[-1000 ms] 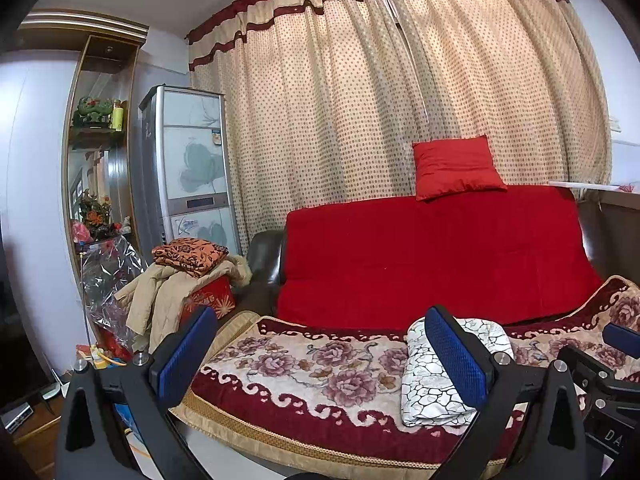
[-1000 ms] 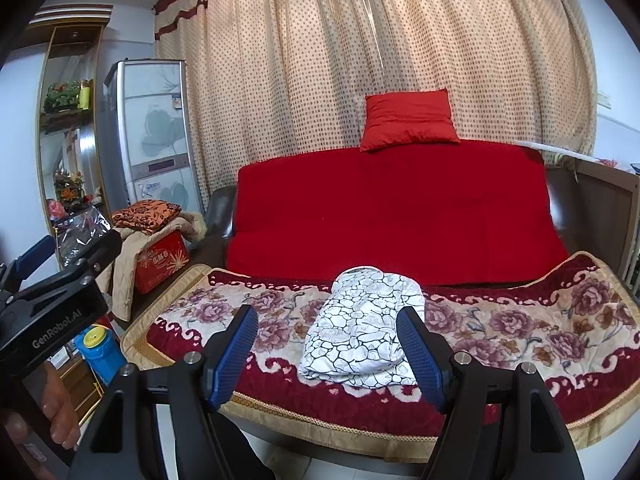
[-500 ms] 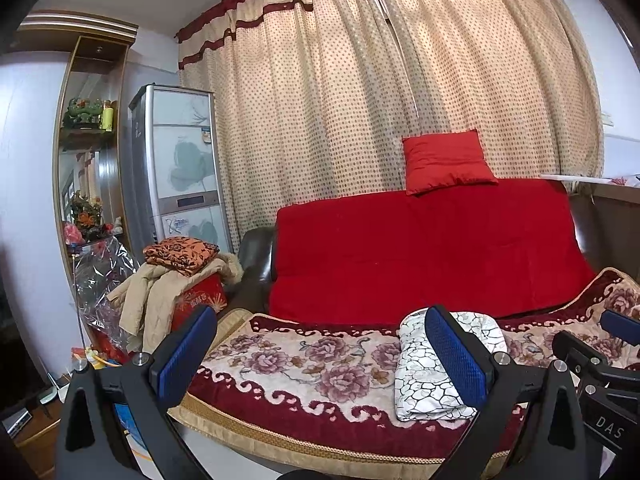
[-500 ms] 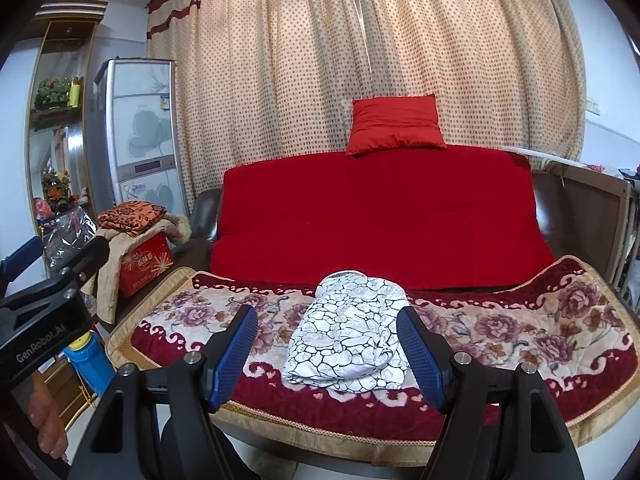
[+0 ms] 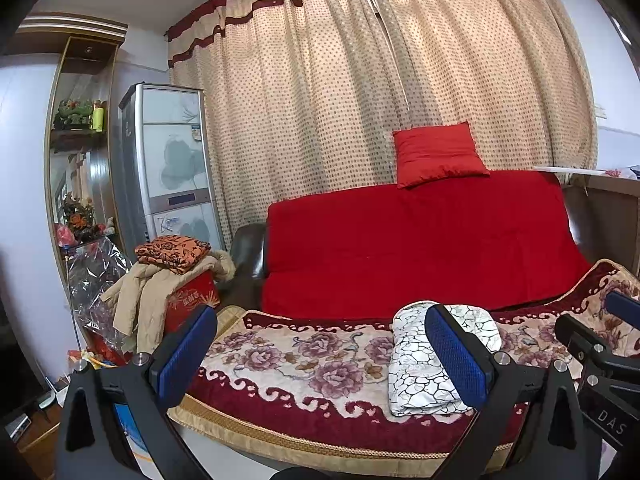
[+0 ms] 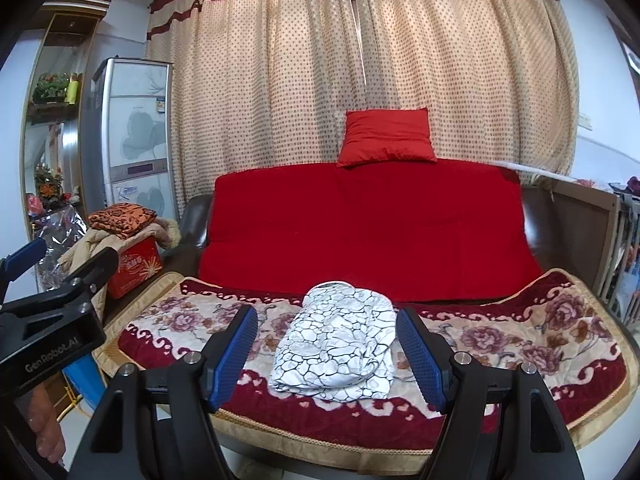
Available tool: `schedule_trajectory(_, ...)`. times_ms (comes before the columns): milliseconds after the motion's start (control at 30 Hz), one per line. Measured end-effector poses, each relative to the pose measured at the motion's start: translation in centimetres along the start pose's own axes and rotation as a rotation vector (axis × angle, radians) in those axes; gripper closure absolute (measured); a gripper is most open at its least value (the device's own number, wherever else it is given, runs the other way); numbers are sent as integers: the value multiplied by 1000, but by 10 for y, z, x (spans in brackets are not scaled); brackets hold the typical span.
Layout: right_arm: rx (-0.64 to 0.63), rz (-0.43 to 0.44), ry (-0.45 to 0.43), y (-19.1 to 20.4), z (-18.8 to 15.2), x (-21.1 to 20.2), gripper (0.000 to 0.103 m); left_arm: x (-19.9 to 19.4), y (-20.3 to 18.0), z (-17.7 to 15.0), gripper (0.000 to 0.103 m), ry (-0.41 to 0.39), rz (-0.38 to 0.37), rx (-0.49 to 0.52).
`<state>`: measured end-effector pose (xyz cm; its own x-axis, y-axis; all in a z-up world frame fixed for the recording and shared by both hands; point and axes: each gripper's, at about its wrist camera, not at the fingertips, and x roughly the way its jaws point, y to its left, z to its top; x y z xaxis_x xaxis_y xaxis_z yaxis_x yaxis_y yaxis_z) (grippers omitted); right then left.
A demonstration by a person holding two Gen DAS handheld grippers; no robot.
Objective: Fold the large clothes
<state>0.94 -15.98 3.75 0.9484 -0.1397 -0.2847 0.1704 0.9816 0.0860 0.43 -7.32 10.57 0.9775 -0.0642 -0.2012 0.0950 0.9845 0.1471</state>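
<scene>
— Dotted beige curtains (image 6: pixel 360 80) filled the back of the frame, with a red-covered sofa (image 6: pixel 368 224) below them and a red cushion (image 6: pixel 386 138) sitting on top of its backrest. What lay on the seat?

— A floral blanket (image 6: pixel 520 340) covered the seat, and the folded white garment (image 6: pixel 336 348) with its black crackle print rested on it, near the front edge, lower centre of the right wrist frame.

— And the right gripper (image 6: pixel 328 352)?

— Its jaws were spread wide with nothing pinched; the garment showed between the blue pads, but farther off and untouched.

— The left gripper (image 5: pixel 320 352)?

— Its jaws were spread wide too and held nothing. In its own frame the garment (image 5: pixel 416 368) sat lower right, partly behind the right-hand blue pad (image 5: pixel 454 354).

— Anything at the left side?

— A tall silver refrigerator (image 5: pixel 172 168) stood at centre left, and below it a red box (image 5: pixel 192 296) carried a tan coat (image 5: pixel 148 292) with a folded orange patterned cloth (image 5: pixel 172 250) on top. A bit of a person's hand (image 6: pixel 46 428) showed at the lower left edge of the right wrist frame, under the left gripper's body
</scene>
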Motion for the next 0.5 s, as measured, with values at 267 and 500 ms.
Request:
schedule_trajectory(267, -22, -36, -13, 3, 1, 4, 27, 11, 3, -5, 0, 32, -20, -16)
schedule_trajectory(500, -42, -80, -7, 7, 0, 17, 27, 28, 5, -13, 0, 74, -26, -27)
